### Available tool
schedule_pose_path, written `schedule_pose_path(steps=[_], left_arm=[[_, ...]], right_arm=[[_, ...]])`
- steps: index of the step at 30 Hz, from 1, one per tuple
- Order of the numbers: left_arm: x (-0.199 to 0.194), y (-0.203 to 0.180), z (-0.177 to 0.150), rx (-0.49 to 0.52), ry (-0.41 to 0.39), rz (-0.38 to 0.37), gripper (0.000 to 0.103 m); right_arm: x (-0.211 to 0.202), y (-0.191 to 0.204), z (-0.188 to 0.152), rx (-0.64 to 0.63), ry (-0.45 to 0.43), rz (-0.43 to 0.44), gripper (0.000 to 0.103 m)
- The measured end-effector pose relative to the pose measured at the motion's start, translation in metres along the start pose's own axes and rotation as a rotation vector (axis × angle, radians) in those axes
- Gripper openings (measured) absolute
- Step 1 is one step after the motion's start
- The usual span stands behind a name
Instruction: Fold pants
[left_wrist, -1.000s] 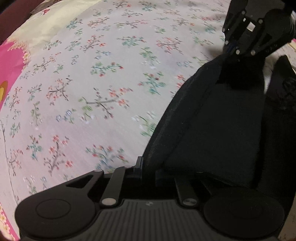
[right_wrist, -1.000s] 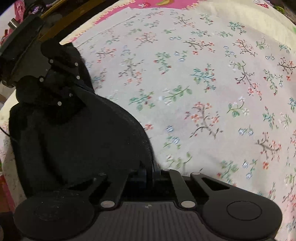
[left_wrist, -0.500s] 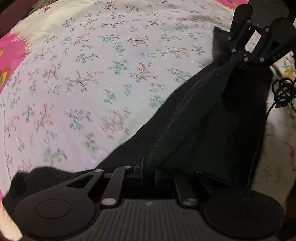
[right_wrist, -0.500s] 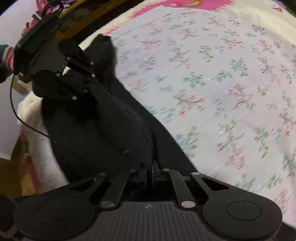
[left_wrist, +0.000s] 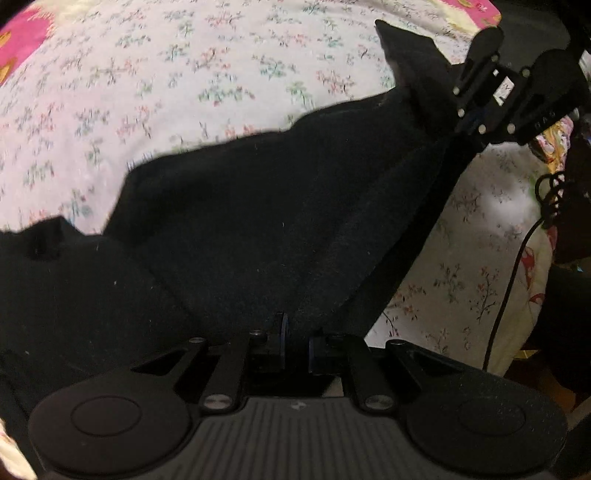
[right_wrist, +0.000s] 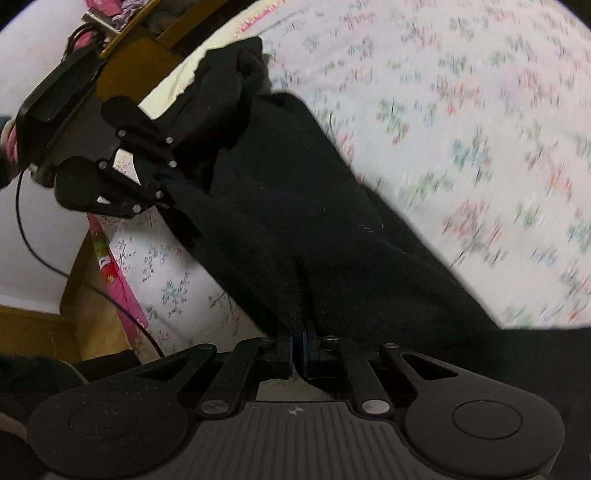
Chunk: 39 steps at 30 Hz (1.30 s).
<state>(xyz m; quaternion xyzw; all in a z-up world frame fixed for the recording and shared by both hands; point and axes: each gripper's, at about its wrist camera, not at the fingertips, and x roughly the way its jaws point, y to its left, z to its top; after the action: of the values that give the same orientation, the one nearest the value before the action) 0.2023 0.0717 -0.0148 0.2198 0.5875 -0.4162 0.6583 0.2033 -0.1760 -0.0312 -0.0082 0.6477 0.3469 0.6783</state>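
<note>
Black pants (left_wrist: 258, 229) hang stretched between both grippers above a floral bedsheet (left_wrist: 166, 81). My left gripper (left_wrist: 295, 347) is shut on one end of a taut fabric edge at the bottom of the left wrist view. The right gripper (left_wrist: 476, 125) shows at the upper right there, pinching the other end. In the right wrist view my right gripper (right_wrist: 299, 347) is shut on the pants (right_wrist: 332, 240), and the left gripper (right_wrist: 164, 186) grips them at the middle left. The rest of the cloth lies across the bed (right_wrist: 480, 129).
The bed's edge drops off at the right of the left wrist view, where the sheet's side (left_wrist: 472, 258) hangs down. A black cable (left_wrist: 517, 258) dangles there. In the right wrist view a wooden frame (right_wrist: 88, 295) and a white wall (right_wrist: 37, 44) lie to the left.
Both grippers have swept across the bed toward its edge, dragging the pants with them. Far more black cloth fills both views now, and the bed's side and cable have come into sight.
</note>
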Motion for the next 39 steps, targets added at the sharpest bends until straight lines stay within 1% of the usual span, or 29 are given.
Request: schedule_pose_path(steps=[5,8,9,11,14,15,16,18,20,22,23,26,28,30,33,35,37,39], left_arm=[[0.017,-0.007,-0.012,-0.035,-0.029,0.051,0.019],[0.025,-0.018,-0.018,0.016,-0.046,0.098,0.02],[0.026,-0.021,-0.02,0.018,-0.05,0.102,0.023],[0.024,-0.023,-0.024,0.019,-0.07,0.116,0.024],[0.021,-0.032,-0.032,0.059,-0.093,0.162,0.026],[0.019,-0.036,-0.035,0.078,-0.093,0.172,0.03],[0.018,-0.041,-0.038,0.099,-0.093,0.183,0.033],[0.018,-0.049,-0.04,0.12,-0.089,0.194,0.036],[0.016,-0.054,-0.04,0.122,-0.081,0.185,0.037],[0.013,-0.059,-0.04,0.131,-0.082,0.196,0.038],[0.01,-0.059,-0.04,0.126,-0.083,0.199,0.038],[0.007,-0.053,-0.036,0.035,-0.088,0.184,0.04],[0.004,-0.05,-0.035,-0.008,-0.084,0.193,0.04],[0.002,-0.053,-0.032,-0.025,-0.086,0.192,0.04],[-0.003,-0.062,-0.025,-0.052,-0.104,0.151,0.04],[-0.009,-0.07,-0.016,-0.06,-0.131,0.131,0.04],[-0.012,-0.079,-0.004,-0.055,-0.161,0.108,0.04],[-0.013,-0.089,0.01,-0.043,-0.193,0.079,0.04]], right_arm=[[0.017,0.003,-0.017,0.023,-0.033,-0.028,0.0],[0.023,0.003,-0.021,0.023,-0.037,-0.05,0.0],[0.022,0.004,-0.022,0.015,-0.042,-0.059,0.0],[0.022,0.01,-0.027,-0.013,-0.049,-0.073,0.002],[0.019,0.014,-0.031,-0.024,-0.067,-0.09,0.017],[0.019,0.016,-0.033,-0.023,-0.076,-0.097,0.022],[0.018,0.019,-0.036,-0.039,-0.089,-0.109,0.023],[0.017,0.026,-0.042,-0.077,-0.104,-0.149,0.024],[0.014,0.027,-0.047,-0.089,-0.108,-0.163,0.027],[0.011,0.026,-0.051,-0.076,-0.112,-0.169,0.029],[0.01,0.026,-0.053,-0.064,-0.115,-0.172,0.029],[0.004,0.02,-0.061,0.007,-0.146,-0.168,0.029],[0.001,0.014,-0.067,0.07,-0.15,-0.176,0.029],[0.0,0.008,-0.076,0.122,-0.129,-0.209,0.029],[0.002,0.0,-0.091,0.188,-0.074,-0.261,0.031],[-0.003,-0.009,-0.103,0.242,-0.06,-0.305,0.032],[-0.013,-0.02,-0.115,0.323,-0.072,-0.328,0.032],[-0.029,-0.027,-0.124,0.397,-0.127,-0.354,0.032]])
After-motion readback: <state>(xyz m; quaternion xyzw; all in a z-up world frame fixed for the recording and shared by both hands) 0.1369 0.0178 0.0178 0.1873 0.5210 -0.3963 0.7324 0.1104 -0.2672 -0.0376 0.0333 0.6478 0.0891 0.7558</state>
